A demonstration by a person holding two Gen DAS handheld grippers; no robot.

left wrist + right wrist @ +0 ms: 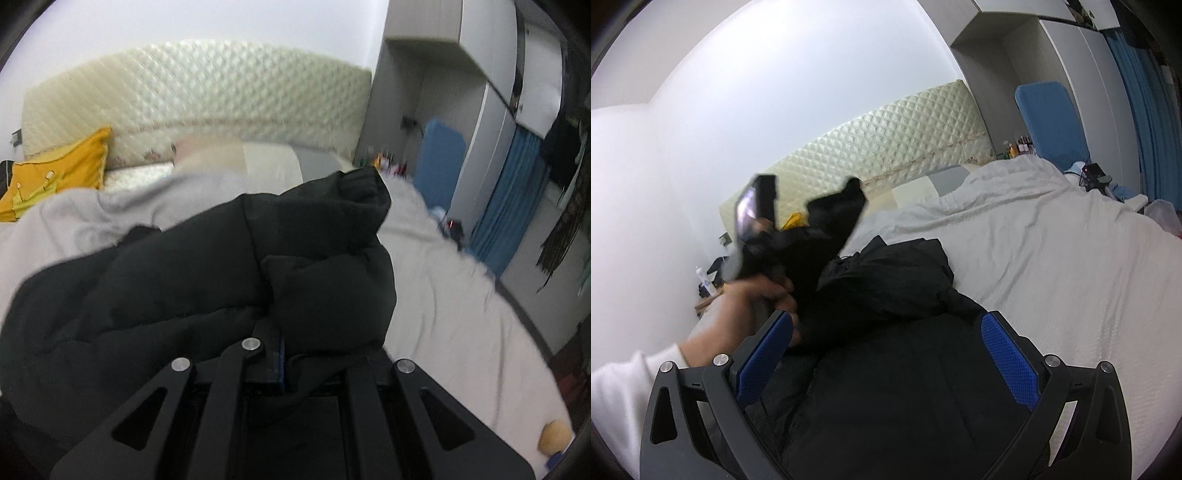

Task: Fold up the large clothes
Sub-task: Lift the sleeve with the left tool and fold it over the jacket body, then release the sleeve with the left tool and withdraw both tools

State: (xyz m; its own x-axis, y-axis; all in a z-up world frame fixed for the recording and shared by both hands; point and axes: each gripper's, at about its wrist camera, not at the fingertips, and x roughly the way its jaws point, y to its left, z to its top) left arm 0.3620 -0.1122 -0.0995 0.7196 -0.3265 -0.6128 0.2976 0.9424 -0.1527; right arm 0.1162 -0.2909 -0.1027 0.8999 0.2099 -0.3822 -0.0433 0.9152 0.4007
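Left tool (280, 354) pinching lifted jacket (207, 266) sleeve; right tool (886, 354) spread above jacket on bed (1071, 266). Mid-fold; next, lay sleeve across body.

Before you, a cream quilted headboard (195, 92) backs a bed under a white blanket (1052, 258), a yellow pillow (59, 177) at its left; pale walls, grey wardrobes (447, 74) and blue curtains (509, 199) stand right.

Jacket (886, 280) lay on the bed (1071, 258), left of the bedspread's bare stretch. Headboard (199, 92) stood behind it, cushion (59, 173) at its left end, wardrobe (491, 110) right of the bed.
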